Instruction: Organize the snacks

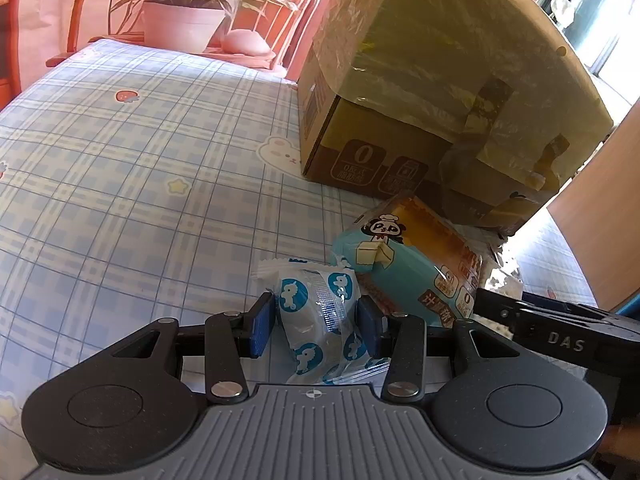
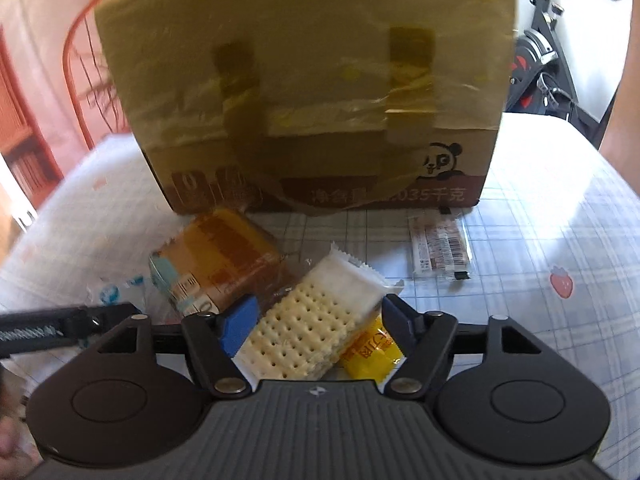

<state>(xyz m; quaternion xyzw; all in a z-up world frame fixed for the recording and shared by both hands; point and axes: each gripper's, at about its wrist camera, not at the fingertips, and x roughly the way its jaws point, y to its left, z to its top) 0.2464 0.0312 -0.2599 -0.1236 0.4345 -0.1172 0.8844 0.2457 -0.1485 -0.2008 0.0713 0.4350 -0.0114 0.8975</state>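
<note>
In the left wrist view my left gripper (image 1: pixel 314 305) is shut on a white packet with blue unicorn prints (image 1: pixel 320 312), its blue pads pressing both sides. Right behind it a teal and orange cake pack with a panda (image 1: pixel 412 264) leans against a taped cardboard box (image 1: pixel 400 80). In the right wrist view my right gripper (image 2: pixel 318 308) stands open around a clear pack of crackers (image 2: pixel 316 320). A yellow packet (image 2: pixel 372 354) lies under the crackers by the right finger. The cake pack (image 2: pixel 224 264) lies just left of the crackers.
A blue plaid tablecloth (image 1: pixel 140 180) covers the table. A small brown and white sachet (image 2: pixel 440 252) lies in front of the box (image 2: pixel 320 80). A potted plant (image 1: pixel 184 24) stands beyond the far edge. A person's arm (image 2: pixel 624 80) is at the right.
</note>
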